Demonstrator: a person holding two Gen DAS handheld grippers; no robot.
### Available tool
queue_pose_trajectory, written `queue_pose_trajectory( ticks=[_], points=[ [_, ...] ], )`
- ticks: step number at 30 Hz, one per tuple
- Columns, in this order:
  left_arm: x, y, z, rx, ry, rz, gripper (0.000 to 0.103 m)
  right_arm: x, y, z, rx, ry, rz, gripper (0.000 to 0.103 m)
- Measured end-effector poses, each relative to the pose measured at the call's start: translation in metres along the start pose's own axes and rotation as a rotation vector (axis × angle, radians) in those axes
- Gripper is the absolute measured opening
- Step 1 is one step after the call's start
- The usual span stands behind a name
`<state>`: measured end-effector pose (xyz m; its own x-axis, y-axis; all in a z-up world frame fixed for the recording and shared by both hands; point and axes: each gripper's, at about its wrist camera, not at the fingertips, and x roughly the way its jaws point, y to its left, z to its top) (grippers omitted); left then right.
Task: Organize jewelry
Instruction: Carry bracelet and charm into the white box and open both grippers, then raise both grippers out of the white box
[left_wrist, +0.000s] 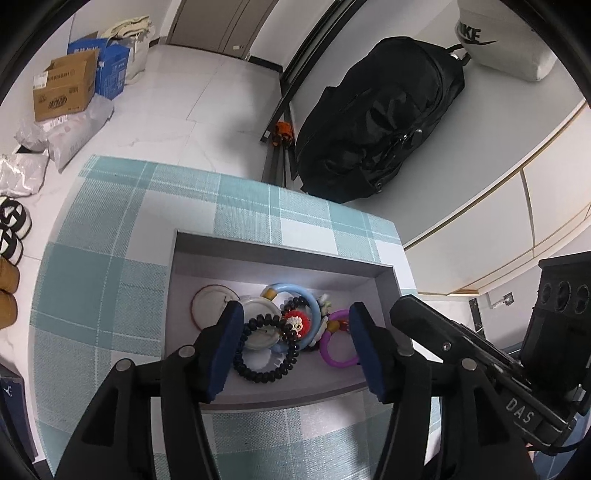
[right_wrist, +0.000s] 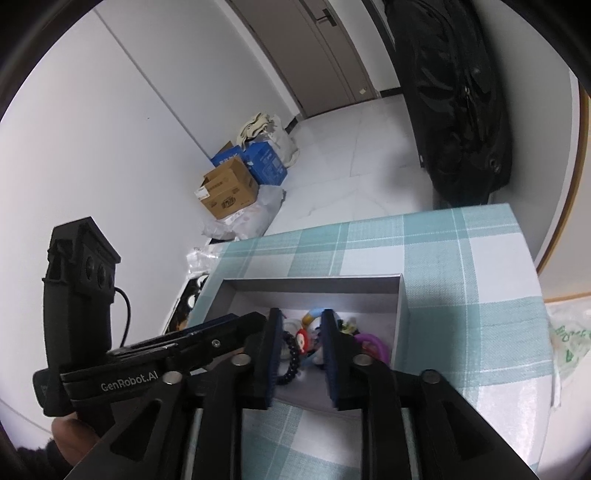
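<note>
Both the left gripper (left_wrist: 295, 347) and right gripper (right_wrist: 301, 354) are held open and empty above the shallow grey cardboard box (left_wrist: 280, 254), whose bead-and-ring jewellery (left_wrist: 273, 332) is crowded toward its near wall

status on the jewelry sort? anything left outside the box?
Done: the pieces in view, namely the black bead bracelet, blue ring, purple ring and round white pieces, lie heaped in the grey box; none shows on the checked cloth.
In hand: nothing. The left tool and right tool hang open over the box.
Left: the heap is tangled, so separating it may remain.
</note>
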<state>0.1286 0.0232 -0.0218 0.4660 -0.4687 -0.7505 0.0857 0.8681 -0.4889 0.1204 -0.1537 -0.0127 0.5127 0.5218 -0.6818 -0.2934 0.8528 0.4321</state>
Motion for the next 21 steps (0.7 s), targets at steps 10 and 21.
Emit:
queue_pose_trajectory(
  ticks=[10, 21],
  points=[
    [-0.02, -0.008, -0.004, 0.064, -0.091, 0.078, 0.056, -0.012, 0.004, -0.005, -0.043, -0.039, -0.03, 0.047],
    [-0.037, -0.022, -0.016, 0.129, -0.186, 0.16, 0.063, -0.035, 0.009, -0.017, -0.107, -0.139, -0.038, 0.085]
  ],
)
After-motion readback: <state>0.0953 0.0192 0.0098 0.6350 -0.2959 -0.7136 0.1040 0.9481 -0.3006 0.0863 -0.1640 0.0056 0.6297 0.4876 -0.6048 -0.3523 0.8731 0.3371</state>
